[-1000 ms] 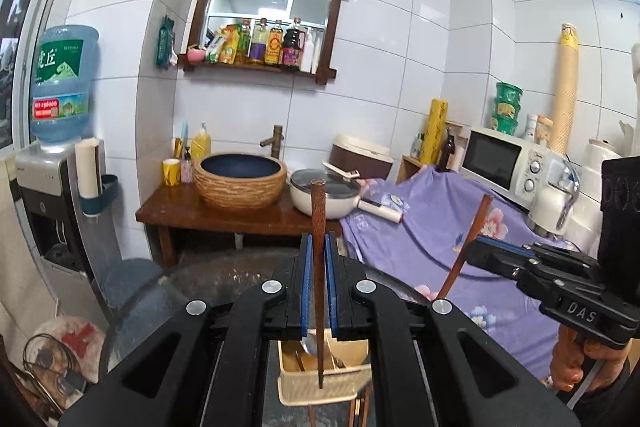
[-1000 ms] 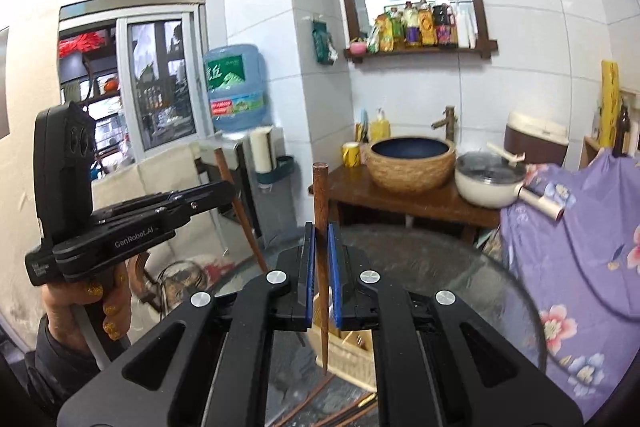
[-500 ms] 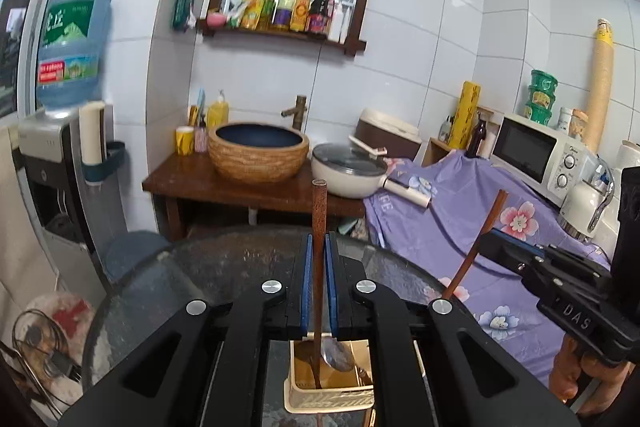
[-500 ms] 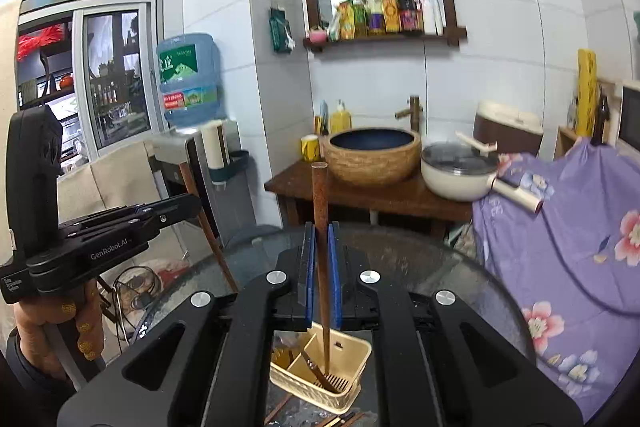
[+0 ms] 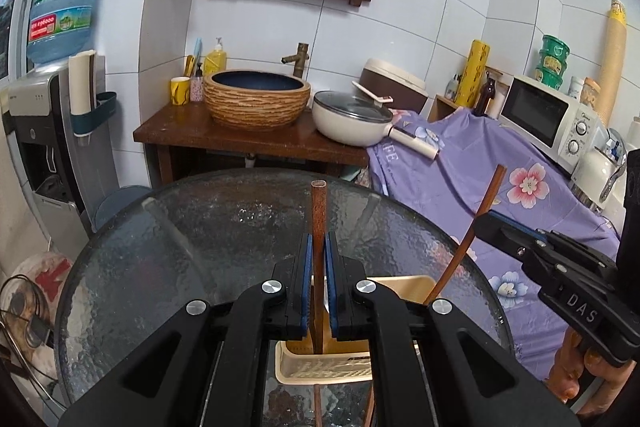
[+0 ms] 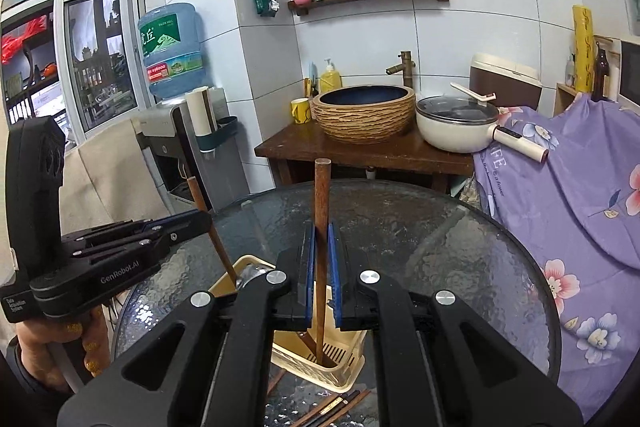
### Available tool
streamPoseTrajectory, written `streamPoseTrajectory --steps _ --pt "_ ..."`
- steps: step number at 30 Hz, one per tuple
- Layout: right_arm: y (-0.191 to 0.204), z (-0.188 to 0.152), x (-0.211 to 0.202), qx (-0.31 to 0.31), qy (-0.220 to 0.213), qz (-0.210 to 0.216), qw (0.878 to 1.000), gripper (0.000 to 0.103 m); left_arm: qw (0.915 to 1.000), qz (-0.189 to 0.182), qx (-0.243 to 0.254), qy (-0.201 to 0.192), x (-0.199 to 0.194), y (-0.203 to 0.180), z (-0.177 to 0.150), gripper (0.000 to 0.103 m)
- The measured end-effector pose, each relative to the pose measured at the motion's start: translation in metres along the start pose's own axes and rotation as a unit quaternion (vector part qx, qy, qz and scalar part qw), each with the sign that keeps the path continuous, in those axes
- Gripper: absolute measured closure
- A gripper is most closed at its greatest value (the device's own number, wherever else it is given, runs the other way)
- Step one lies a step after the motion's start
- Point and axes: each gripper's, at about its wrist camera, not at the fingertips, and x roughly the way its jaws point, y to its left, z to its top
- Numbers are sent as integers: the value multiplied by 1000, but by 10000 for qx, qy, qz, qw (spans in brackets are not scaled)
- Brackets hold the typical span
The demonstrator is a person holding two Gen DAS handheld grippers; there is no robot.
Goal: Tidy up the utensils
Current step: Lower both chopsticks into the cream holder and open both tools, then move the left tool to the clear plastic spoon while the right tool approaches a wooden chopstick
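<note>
My left gripper (image 5: 316,247) is shut on a brown wooden-handled utensil (image 5: 318,211), held upright with its lower end down in the cream utensil basket (image 5: 320,371) on the round glass table (image 5: 192,247). My right gripper (image 6: 321,239) is shut on a second wooden-handled utensil (image 6: 321,195), also upright with its lower end inside the basket (image 6: 320,367). Each gripper shows in the other's view: the right one (image 5: 480,223) at right, the left one (image 6: 200,219) at left. A metal spoon bowl (image 6: 250,273) shows at the basket's rim.
Several chopsticks (image 6: 340,403) lie on the glass in front of the basket. Behind the table stand a wooden stand with a woven basin (image 5: 256,99), a white pan (image 5: 352,117), a purple floral cloth (image 5: 500,187), a microwave (image 5: 548,119) and a water dispenser (image 5: 40,107).
Both grippers have come lower and tilted downward over the table. The held utensils have gone down into the basket, which now sits closer under the fingers.
</note>
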Motion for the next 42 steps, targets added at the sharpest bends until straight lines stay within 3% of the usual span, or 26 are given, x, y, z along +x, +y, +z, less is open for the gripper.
streamPoseTrajectory --steps 9,11,12,13,14,16,18,22,25,27,32,37,42 --pt "-7 -8 7 135 40 -34 9999 95 10000 -23 -2 45 7 -1 -11 96" --pt "-7 -10 8 89 48 -108 9999 89 9999 -51 56 84 7 -3 -12 88" --pt "-7 -12 8 91 46 -102 9999 84 9999 -40 70 71 6 -4 -12 76" --pt "-7 -12 7 117 25 -92 9999 68 10000 -17 73 37 5 -5 -13 64" --pt "-9 -14 4 167 -59 -88 9998 57 10000 -8 38 -27 1 -4 -15 58" --pt "-9 -16 -2 162 -140 -116 9997 55 9999 -29 -71 -151 -5 -1 -18 43" --pt "-11 -19 -5 175 -134 -119 9997 53 9996 -40 -132 -248 -12 1 -21 36" --pt "-18 -28 -14 355 -122 -256 9990 39 9990 -10 -180 -421 -28 4 -32 19" --pt "-20 -39 -23 312 -191 -603 9975 27 9988 12 -138 -480 -37 3 -42 12" --pt "-21 -50 -28 317 -142 -676 9971 27 9988 107 -73 -475 -42 4 -53 7" --pt "-14 -83 -30 239 148 -814 9963 26 9986 482 177 -102 -35 12 -89 7" --pt "10 -136 -9 -120 866 -705 9937 26 9970 614 109 453 -21 26 -135 9" --pt "23 -187 17 -91 1531 -712 9856 27 9925 616 155 1042 -7 32 -174 34"
